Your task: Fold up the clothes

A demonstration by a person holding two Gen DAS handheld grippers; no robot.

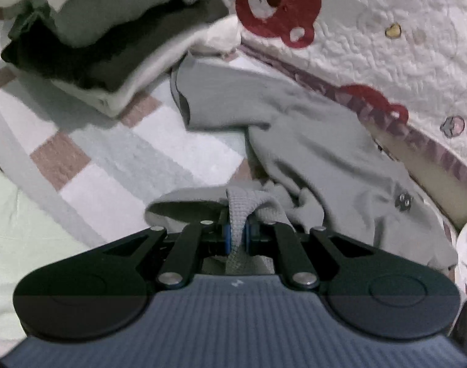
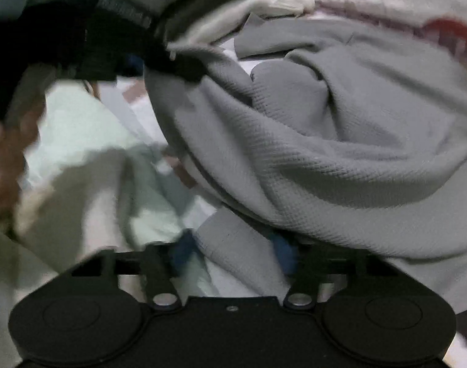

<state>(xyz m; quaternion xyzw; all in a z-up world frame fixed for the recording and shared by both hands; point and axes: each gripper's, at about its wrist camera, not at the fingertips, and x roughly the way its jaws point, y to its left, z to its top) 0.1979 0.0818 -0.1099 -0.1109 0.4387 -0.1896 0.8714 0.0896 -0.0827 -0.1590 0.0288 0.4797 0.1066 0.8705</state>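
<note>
grey knit garment (image 1: pixel 310 141) lies crumpled on the checked bedding (image 1: pixel 117 153), right of a stack of folded clothes (image 1: pixel 111 46). left gripper (image 1: pixel 237 236) is clenched on a fold of it; right gripper (image 2: pixel 233 251) is spread apart, cloth between its fingers.

No readable text, label, brand or number; small pale mark on left gripper (image 1: pixel 237 235) body illegible

Dim indoor light, soft shadows, fisheye edge bending, right view motion-blurred
</note>
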